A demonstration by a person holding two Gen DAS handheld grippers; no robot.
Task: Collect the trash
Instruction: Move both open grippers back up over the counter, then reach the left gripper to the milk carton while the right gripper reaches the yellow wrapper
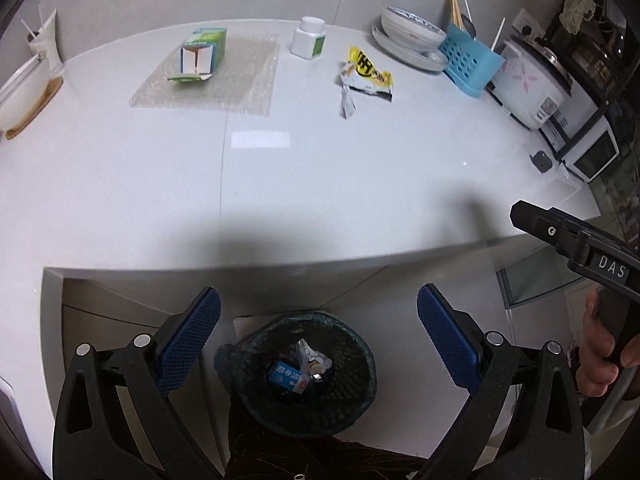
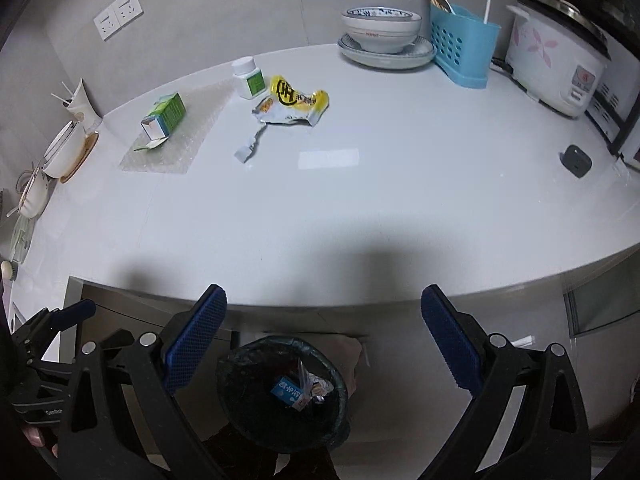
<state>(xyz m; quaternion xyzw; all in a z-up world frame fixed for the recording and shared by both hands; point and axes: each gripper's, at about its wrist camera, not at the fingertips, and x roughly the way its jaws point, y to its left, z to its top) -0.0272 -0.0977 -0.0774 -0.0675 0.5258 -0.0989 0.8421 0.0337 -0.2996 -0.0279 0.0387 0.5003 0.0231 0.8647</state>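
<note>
Below, both the left hand-held gripper (image 1: pixel 318 334) and right hand-held gripper (image 2: pixel 324 334) gape wide and empty over the bin (image 1: pixel 360 392) by the counter's (image 1: pixel 320 200) front edge.

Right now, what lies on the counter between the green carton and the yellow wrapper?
Only the white bottle, toward the wall. Otherwise bare counter separates green carton and yellow wrapper, in both wrist views.

Each black hand-held gripper (image 1: pixel 319 336) has blue textured pads (image 1: pixel 188 340) and silver pivot screws.
</note>
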